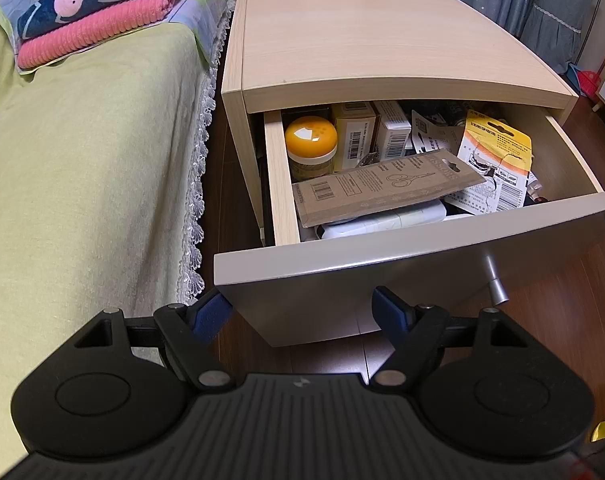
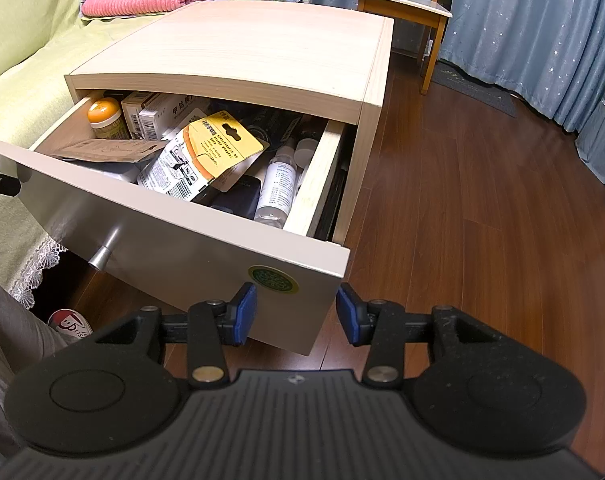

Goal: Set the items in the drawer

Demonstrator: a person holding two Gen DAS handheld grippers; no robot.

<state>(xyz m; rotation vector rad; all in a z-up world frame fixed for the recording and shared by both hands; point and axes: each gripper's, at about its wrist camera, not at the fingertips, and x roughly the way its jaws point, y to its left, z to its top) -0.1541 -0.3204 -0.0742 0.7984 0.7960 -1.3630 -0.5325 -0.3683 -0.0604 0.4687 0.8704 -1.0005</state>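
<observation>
Currently drawer (image 1: 382, 264) pulled out toward cameras, left tool (image 1: 302, 314) spread, right tool (image 2: 296, 312) spread.

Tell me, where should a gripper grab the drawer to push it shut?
Probably the round metal knob sticking out of the drawer front. Come straight at it from the front, fingers either side of its stem. Both the left gripper and right gripper are open and empty.

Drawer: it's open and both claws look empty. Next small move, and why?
Probably push the drawer shut with the right claw. Both claws, including the left claw, are open and hold nothing, the nightstand top is bare, and the drawer is already packed.
</observation>
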